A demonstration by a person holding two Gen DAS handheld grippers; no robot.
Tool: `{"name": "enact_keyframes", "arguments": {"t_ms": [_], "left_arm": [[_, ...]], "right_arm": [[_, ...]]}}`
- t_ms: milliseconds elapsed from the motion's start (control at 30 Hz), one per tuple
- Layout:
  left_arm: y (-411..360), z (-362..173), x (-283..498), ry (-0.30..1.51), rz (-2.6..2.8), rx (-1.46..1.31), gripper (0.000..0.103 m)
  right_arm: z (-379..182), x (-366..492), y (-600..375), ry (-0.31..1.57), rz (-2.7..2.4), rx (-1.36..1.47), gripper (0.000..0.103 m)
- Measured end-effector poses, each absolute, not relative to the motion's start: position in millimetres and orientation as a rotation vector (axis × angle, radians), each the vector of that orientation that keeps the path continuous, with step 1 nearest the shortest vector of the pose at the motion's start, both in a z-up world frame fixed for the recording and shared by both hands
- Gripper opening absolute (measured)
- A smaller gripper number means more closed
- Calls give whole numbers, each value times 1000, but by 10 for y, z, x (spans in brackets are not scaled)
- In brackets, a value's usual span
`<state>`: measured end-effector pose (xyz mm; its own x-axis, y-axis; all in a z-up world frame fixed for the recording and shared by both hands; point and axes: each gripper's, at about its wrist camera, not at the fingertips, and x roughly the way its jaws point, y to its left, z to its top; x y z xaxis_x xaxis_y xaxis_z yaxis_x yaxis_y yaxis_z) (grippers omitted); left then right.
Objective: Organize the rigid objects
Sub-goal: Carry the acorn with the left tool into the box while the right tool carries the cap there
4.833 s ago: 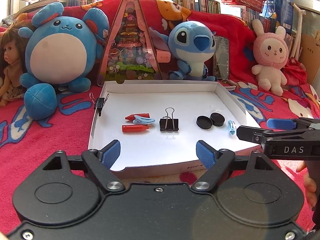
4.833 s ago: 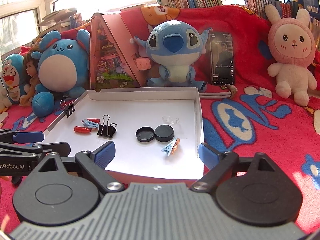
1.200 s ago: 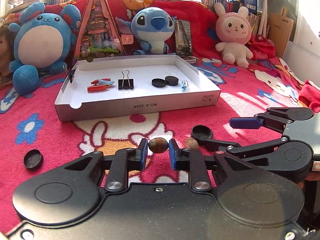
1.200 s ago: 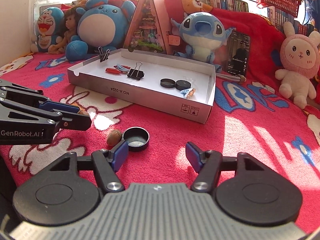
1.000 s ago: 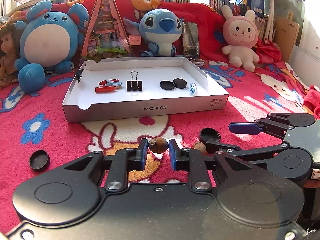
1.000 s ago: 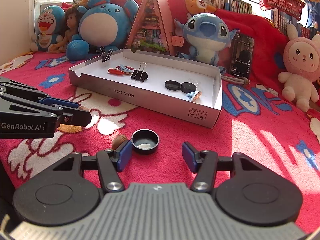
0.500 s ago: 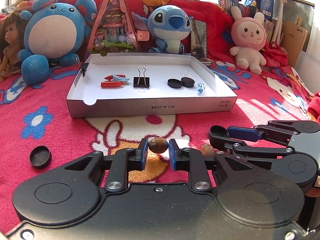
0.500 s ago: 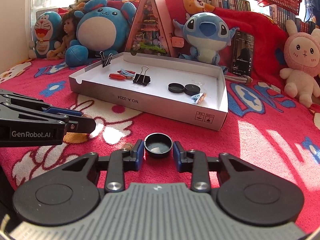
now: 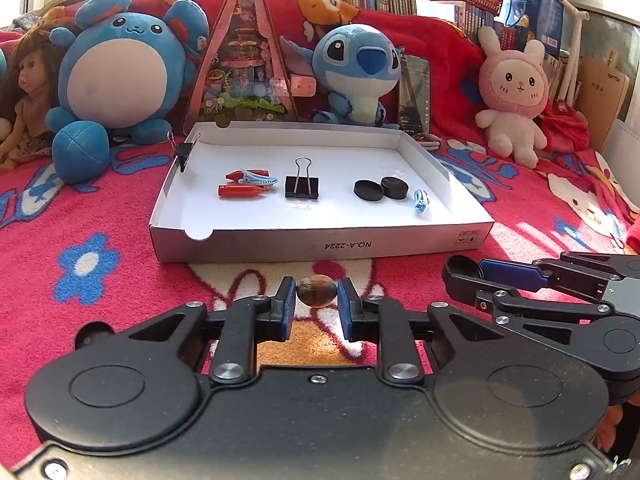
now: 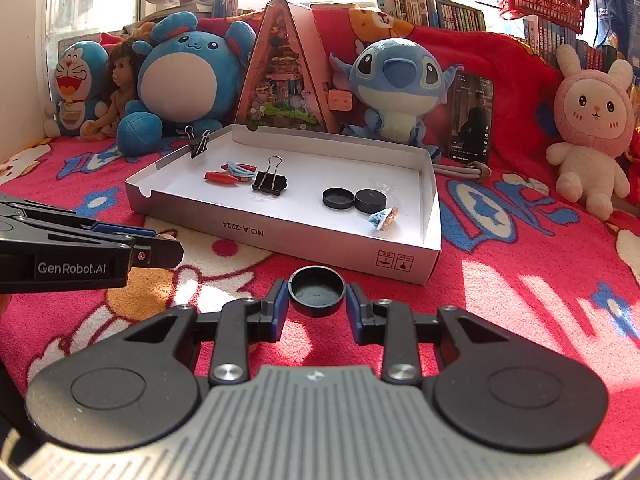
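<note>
My left gripper [image 9: 317,307] is shut on a small brown nut [image 9: 316,290], held above the red blanket in front of the white box [image 9: 320,242]. My right gripper [image 10: 317,307] is shut on a black round cap [image 10: 317,290], also in front of the box [image 10: 280,236]. In the left wrist view the right gripper [image 9: 464,276] shows at the right with the cap [image 9: 460,269] at its tip. Inside the box lie two red pieces [image 9: 240,190], a black binder clip [image 9: 302,188], two black caps [image 9: 380,189] and a small blue clip [image 9: 420,201].
Plush toys stand behind the box: a blue round one [image 9: 120,76], a blue alien [image 9: 360,72], a pink rabbit [image 9: 516,96]. A triangular pink display box [image 9: 244,64] and a phone [image 10: 472,116] lean at the back. Another binder clip [image 10: 199,142] grips the box's left wall.
My right gripper closed on the black cap and lifted it off the blanket. The second nut beside it has dropped out of view. Both grippers have edged nearer the box.
</note>
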<state>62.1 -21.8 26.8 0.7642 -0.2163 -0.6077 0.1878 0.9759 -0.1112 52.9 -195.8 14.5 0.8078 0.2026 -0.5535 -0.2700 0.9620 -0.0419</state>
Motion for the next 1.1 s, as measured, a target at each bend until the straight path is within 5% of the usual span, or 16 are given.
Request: {"name": "enact_keyframes", "arguments": {"t_ms": [500,1100], "left_arm": [[-8,586,1142,600,-159,-106,21],[-98,334,1695,639,-118,-67,21]], "right_arm": [[394,793,-1960,527,198,-93,37],[336,1391,-1999,588,155,7,37]]}}
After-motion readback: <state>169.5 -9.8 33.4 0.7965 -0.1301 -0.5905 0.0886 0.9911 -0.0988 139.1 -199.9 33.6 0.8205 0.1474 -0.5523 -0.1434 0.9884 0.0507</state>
